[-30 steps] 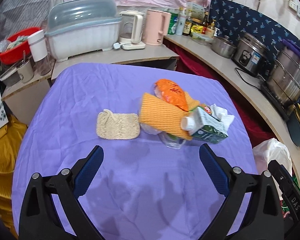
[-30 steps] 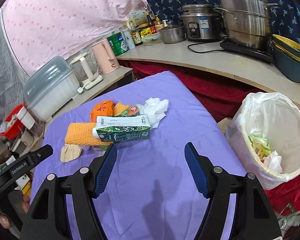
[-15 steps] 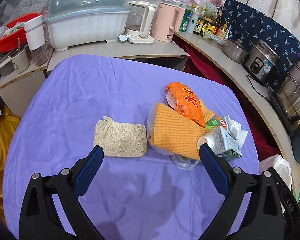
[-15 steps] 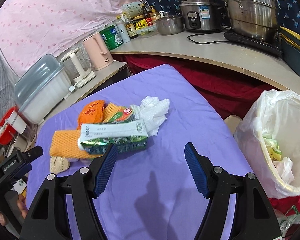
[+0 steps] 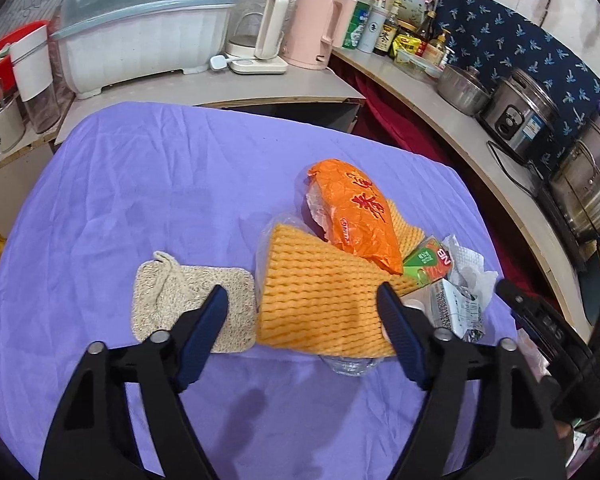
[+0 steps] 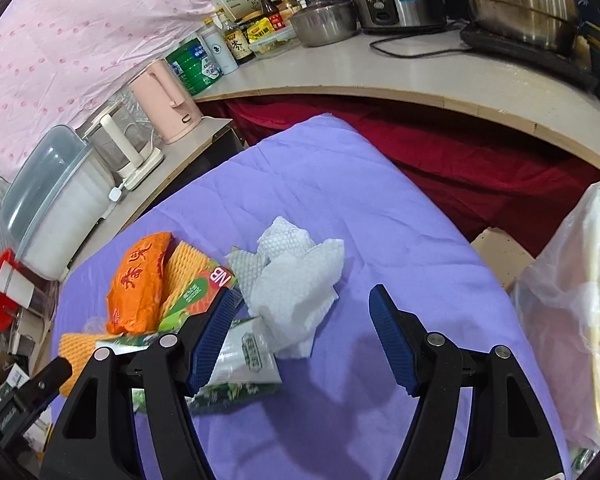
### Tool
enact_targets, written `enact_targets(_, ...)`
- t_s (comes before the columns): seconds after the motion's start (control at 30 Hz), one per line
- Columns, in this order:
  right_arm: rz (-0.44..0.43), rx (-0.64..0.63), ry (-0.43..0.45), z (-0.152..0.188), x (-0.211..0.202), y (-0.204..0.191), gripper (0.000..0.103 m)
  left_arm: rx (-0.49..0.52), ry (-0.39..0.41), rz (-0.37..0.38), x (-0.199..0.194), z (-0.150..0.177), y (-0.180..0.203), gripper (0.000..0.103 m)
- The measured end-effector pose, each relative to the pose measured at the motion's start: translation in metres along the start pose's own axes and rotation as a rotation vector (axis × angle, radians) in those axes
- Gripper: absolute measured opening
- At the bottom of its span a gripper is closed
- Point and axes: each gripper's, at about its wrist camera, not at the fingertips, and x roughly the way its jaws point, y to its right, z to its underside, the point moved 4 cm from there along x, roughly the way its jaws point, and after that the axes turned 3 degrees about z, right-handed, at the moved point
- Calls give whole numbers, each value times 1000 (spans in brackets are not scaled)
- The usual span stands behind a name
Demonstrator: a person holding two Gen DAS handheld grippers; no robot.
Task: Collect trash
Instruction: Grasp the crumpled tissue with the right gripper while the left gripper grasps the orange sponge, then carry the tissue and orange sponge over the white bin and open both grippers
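The right claw [image 6: 302, 312] is held wide open over the crumpled tissue [image 6: 296, 280]; it is best closed low, clear of the carton [image 6: 244, 354]; the left claw [image 5: 302, 320] is open too.

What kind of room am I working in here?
Most likely a home kitchen: a steel rice cooker and a pink electric kettle stand on the curved counter, beside sauce bottles and a lidded plastic dish rack.
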Motion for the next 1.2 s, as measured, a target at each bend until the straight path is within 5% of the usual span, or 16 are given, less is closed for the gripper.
enact_targets(0.13,-12,5,-34,-1,22,-2,60,25,-13,15,2,1,3,40)
enact_targets(0.2,-18,-1,-49,0,28,-3,43,39,-7,11,1,1,5,26)
enact_targets(0.4,-40,-2,-62,2,27,-2,8,36,1,40,-10,2,7,14)
enact_targets(1.2,-53,56,235,0,-187,64,5,156,179,165,-151,23,82,9)
